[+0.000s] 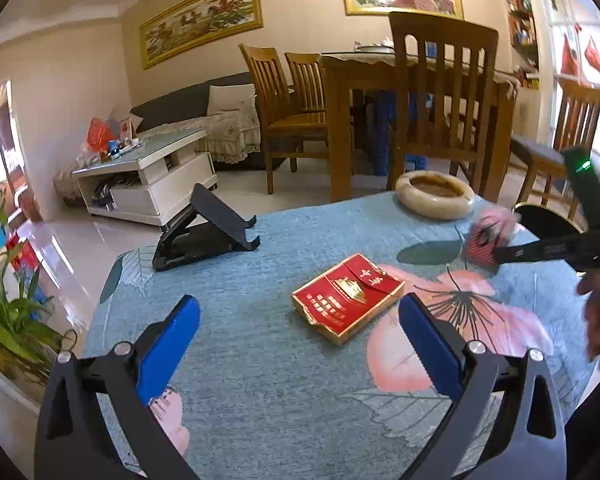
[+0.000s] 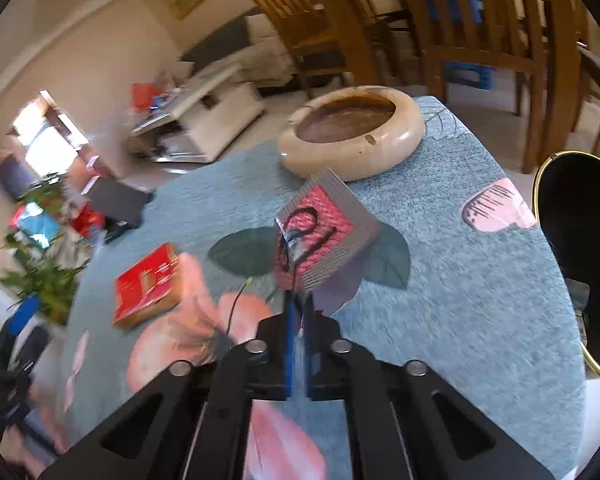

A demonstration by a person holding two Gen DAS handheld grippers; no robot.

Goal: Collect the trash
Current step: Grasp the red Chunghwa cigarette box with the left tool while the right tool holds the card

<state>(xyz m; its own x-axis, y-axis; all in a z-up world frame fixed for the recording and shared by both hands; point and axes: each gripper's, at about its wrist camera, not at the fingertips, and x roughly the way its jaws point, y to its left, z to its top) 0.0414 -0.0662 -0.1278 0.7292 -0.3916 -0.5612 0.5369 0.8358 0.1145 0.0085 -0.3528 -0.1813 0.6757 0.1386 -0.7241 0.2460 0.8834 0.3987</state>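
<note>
A pink-and-silver snack wrapper (image 2: 324, 236) sticks up from my right gripper (image 2: 298, 300), whose blue pads are shut on its lower edge, a little above the tablecloth. In the left wrist view the same wrapper (image 1: 486, 236) shows at the right in the right gripper (image 1: 496, 254). A flat red and gold cigarette pack (image 1: 348, 300) lies on the blue flowered tablecloth (image 1: 260, 360). My left gripper (image 1: 300, 304) stands open just short of it, with nothing between its blue fingers. In the right wrist view the pack (image 2: 148, 284) lies at the left.
A cream stone ashtray (image 2: 352, 132) sits at the table's far edge. A black folding stand (image 1: 204, 236) is at the far left of the table. A black bin with a gold rim (image 2: 580, 260) stands off the right edge. Wooden chairs and a dining table lie beyond.
</note>
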